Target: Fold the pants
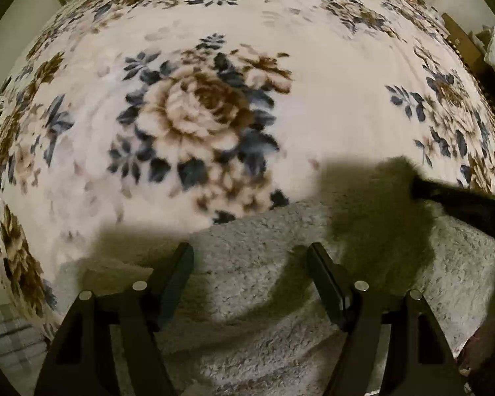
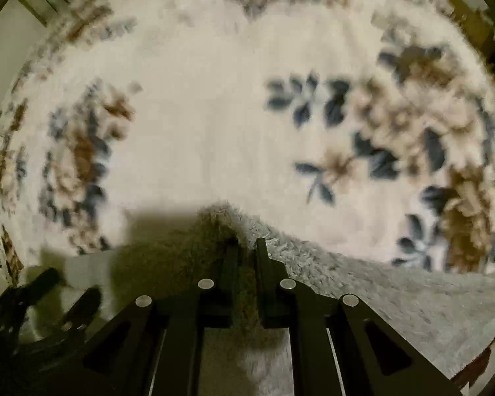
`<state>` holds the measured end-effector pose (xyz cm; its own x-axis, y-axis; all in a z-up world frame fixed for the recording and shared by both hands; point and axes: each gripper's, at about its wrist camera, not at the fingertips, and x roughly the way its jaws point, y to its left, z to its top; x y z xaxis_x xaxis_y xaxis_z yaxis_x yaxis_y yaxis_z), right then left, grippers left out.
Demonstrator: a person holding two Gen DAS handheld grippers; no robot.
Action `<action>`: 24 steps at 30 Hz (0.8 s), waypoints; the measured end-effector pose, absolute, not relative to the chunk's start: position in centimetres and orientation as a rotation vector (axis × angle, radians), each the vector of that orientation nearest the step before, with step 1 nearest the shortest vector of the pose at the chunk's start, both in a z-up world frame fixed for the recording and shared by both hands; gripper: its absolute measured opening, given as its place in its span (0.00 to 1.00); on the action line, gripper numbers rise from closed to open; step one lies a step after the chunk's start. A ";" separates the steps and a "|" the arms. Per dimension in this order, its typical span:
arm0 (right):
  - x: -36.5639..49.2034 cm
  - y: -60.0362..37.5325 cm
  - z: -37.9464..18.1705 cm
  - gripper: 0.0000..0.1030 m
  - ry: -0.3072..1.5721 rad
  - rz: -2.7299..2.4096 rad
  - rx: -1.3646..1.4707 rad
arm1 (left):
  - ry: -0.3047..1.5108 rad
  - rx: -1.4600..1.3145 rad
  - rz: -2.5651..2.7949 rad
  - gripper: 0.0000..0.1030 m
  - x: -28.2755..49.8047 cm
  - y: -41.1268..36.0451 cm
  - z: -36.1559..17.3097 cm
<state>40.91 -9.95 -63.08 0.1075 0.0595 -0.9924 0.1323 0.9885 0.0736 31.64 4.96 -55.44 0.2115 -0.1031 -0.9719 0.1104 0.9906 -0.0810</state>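
The pants are grey fleece (image 1: 257, 283) and lie on a floral blanket at the near edge of the bed. My left gripper (image 1: 250, 250) is open just above the fabric, holding nothing. My right gripper (image 2: 247, 247) is shut on a raised ridge of the pants (image 2: 396, 297) and lifts their edge off the blanket. The left gripper also shows in the right wrist view (image 2: 72, 287) at the lower left, with its jaws apart. The right gripper's black finger shows in the left wrist view (image 1: 445, 198) at the right.
The cream blanket with brown and blue flowers (image 1: 198, 115) covers the whole bed and shows in the right wrist view (image 2: 198, 132) too. Boxes and clutter (image 1: 488, 52) stand off the bed's far right edge. A plaid cloth (image 1: 6, 336) lies at the lower left.
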 end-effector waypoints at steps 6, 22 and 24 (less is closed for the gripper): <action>37.1 -17.4 -61.1 0.80 1.416 -0.032 0.598 | 1.362 0.028 -0.225 0.67 31.5 2.6 -53.7; 1.1 -45.4 -63.1 0.66 1.207 -0.830 1.215 | 1.417 0.199 -0.415 0.71 23.4 -15.9 -53.0; -1.0 -48.3 -63.2 0.63 1.150 -0.860 1.250 | 1.430 0.226 -0.457 0.77 21.8 -19.9 -53.7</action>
<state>-0.97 -48.30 -63.18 0.2454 0.0992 -0.9643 0.9531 0.1574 0.2587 21.81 -19.91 -53.67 0.0736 -0.1678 -0.9831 0.4330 0.8933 -0.1201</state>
